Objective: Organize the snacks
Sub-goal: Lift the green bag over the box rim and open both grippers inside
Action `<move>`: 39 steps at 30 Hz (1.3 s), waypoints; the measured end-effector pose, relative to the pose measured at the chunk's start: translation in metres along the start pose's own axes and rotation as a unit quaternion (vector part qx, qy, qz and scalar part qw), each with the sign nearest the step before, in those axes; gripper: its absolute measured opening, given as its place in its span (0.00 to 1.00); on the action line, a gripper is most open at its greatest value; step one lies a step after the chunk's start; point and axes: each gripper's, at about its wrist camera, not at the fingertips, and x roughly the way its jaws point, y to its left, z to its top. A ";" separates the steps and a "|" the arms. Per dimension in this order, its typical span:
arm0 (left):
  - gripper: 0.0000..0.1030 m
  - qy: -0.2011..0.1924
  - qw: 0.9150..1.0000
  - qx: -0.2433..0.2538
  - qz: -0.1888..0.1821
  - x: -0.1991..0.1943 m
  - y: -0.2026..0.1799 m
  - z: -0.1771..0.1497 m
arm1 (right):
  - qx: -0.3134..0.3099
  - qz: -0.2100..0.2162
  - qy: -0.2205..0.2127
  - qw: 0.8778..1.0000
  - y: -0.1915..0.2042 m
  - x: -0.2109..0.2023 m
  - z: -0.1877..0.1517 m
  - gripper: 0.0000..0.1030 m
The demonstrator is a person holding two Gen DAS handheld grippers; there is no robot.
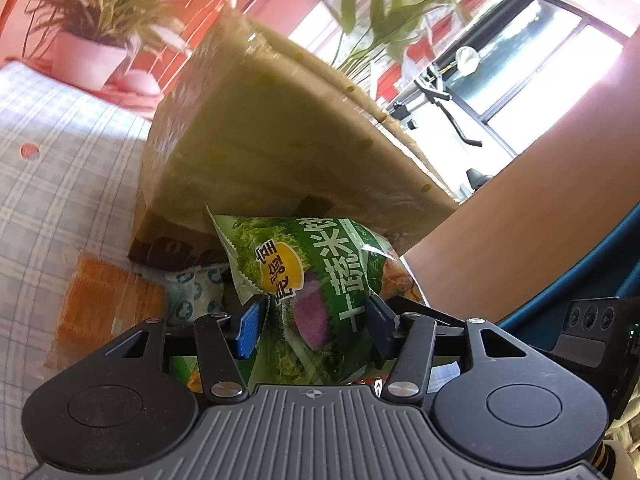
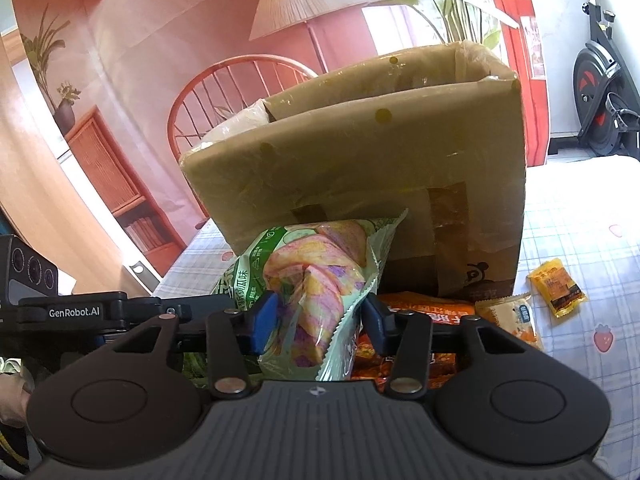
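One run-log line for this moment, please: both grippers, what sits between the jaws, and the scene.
left gripper: shut on dark green snack bag | right gripper: shut on light green snack bag | cardboard box behind, on checked tablecloth

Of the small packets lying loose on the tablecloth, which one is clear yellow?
The yellow packet, farthest right in the right wrist view, alone on the cloth; the cream packet beside it is opaque.

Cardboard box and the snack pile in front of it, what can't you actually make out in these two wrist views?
- Cardboard box contents: both views look from below its rim, so its walls hide the inside.
- Orange packets, right wrist view: the gripper body and the pale green chip bag cover most of them.
- Dark green snack bag, left wrist view: its lower end is hidden behind the gripper body.
- White packet, left wrist view: blurred, print unreadable.
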 end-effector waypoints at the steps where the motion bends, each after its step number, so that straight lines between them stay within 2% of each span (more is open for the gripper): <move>1: 0.56 -0.003 1.000 0.004 -0.001 -0.003 -0.002 0.001 | -0.001 0.002 -0.003 1.000 0.001 -0.002 0.001 0.48; 12: 0.55 -0.056 0.996 0.058 -0.022 -0.035 -0.041 0.022 | -0.019 0.024 -0.065 0.997 0.015 -0.039 0.022 0.48; 23: 0.55 -0.098 0.987 0.124 -0.031 -0.052 -0.085 0.059 | -0.040 0.032 -0.116 0.992 0.029 -0.067 0.067 0.47; 32: 0.55 -0.104 0.986 0.128 -0.017 -0.027 -0.090 0.110 | -0.046 0.034 -0.122 0.991 0.020 -0.045 0.125 0.47; 39: 0.55 -0.076 0.992 0.097 0.004 0.022 -0.074 0.145 | -0.019 0.032 -0.100 0.994 -0.011 0.000 0.163 0.47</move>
